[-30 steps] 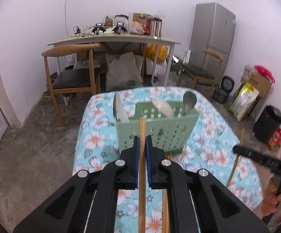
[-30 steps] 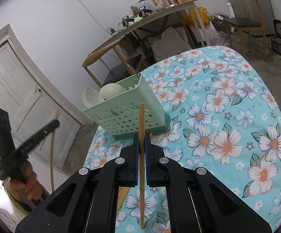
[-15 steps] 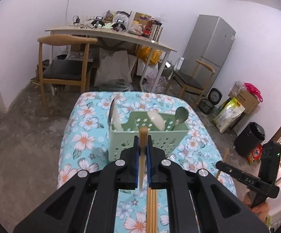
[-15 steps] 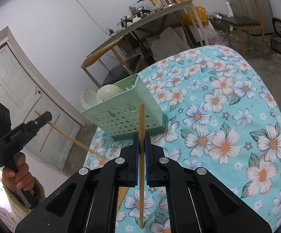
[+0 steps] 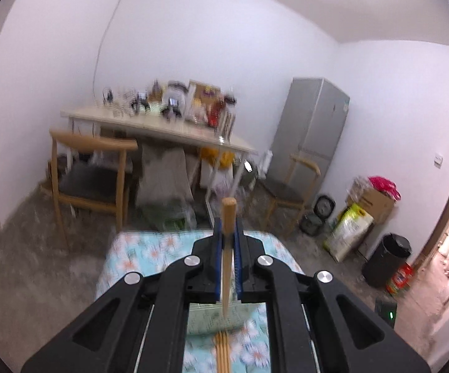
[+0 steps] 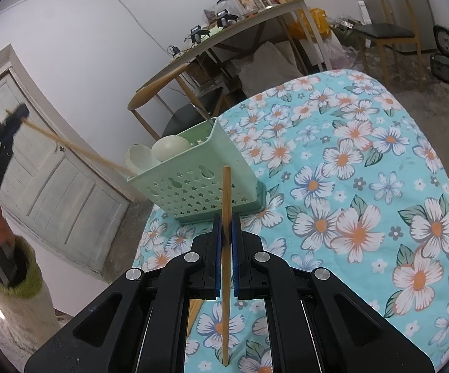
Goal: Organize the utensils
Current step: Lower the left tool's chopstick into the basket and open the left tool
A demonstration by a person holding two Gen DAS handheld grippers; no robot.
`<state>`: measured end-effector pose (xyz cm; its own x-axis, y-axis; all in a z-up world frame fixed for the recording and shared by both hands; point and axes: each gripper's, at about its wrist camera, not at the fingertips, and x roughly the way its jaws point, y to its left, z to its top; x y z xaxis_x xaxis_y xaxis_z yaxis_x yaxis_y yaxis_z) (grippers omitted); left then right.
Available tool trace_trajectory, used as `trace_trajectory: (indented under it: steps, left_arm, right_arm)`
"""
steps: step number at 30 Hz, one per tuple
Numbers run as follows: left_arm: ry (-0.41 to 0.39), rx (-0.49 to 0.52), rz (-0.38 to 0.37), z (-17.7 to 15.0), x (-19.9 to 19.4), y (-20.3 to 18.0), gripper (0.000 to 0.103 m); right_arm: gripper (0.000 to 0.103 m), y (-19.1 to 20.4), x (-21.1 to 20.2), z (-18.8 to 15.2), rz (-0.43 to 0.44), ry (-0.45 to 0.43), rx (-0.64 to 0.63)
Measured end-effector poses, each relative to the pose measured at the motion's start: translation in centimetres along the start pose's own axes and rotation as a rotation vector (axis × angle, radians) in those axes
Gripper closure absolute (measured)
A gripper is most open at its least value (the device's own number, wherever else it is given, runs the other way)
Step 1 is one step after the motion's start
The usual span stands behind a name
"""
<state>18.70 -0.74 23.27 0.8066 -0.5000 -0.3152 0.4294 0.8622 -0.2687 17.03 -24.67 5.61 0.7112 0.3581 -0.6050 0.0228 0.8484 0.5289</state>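
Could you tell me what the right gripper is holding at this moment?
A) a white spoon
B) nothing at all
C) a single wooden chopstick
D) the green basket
C: in the right wrist view the right gripper is shut on a single wooden chopstick that stands upright between its blue pads, in front of the green basket on the floral tablecloth.

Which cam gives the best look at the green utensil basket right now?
Right wrist. It shows the green basket whole and sharp on the floral tablecloth, spoons inside. The left wrist view catches only a blurred sliver of it behind the left gripper and its chopstick.
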Motion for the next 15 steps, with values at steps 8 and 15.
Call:
trace_trajectory:
  steps: [8, 15]
  left_arm:
    - [-0.023, 0.010, 0.071, 1.1, 3.6, 0.8, 0.097]
    - [0.015, 0.017, 0.135, -0.2, 7.5, 1.6, 0.097]
  right_arm:
    - [0.099, -0.4, 0.2, 0.2, 0.004, 0.001, 0.008]
    - [0.099, -1.3, 0.2, 0.6, 0.004, 0.005, 0.020]
